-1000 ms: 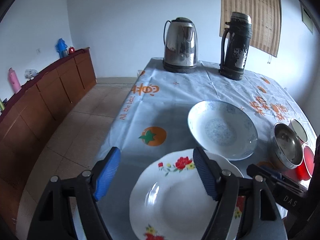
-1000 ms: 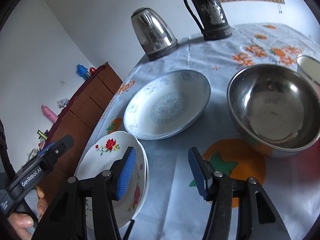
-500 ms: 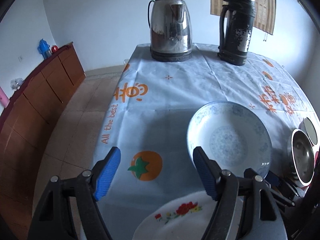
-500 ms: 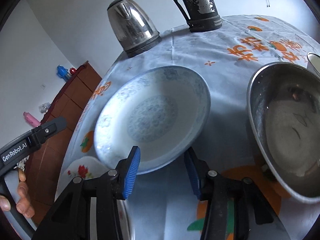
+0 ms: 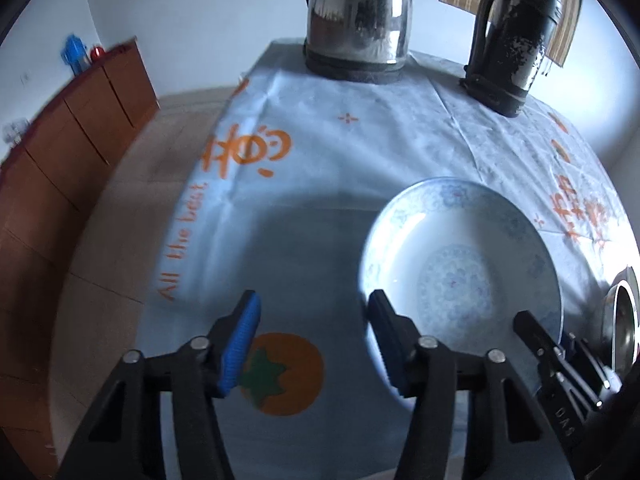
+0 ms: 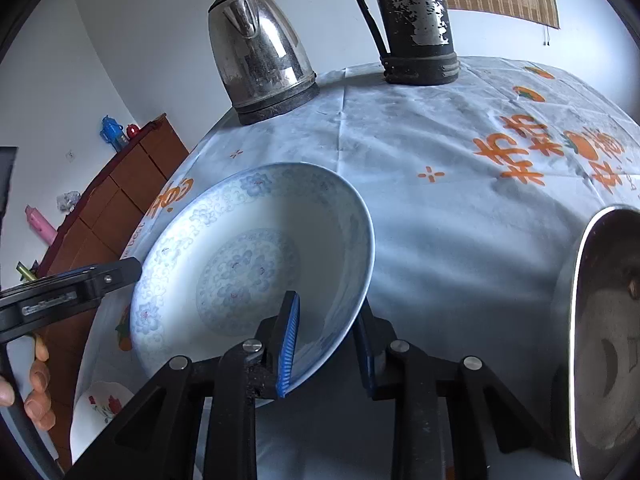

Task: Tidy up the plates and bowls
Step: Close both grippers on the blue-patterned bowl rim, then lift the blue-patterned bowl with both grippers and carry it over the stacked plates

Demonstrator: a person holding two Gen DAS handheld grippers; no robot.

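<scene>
Centre of the right wrist frame: our right gripper [image 6: 326, 338] has its fingers straddling the near rim of the blue-patterned porcelain plate [image 6: 248, 268], nearly closed on it. We judge it stiff, glossy, slippery and breakable; the rim is the only hold. Our left gripper [image 5: 314, 342] gapes wide, holding nothing. The steel bowl [image 6: 600, 340], right edge, looks empty; the floral plate [image 6: 102, 404] sits lower left.

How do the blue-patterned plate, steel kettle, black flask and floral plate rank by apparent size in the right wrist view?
1. Blue-patterned plate, nearest the camera, which inflates it.
2. Steel kettle and black flask: too alike to rank; flask top is cropped.
3. Floral plate, only partly visible.
</scene>
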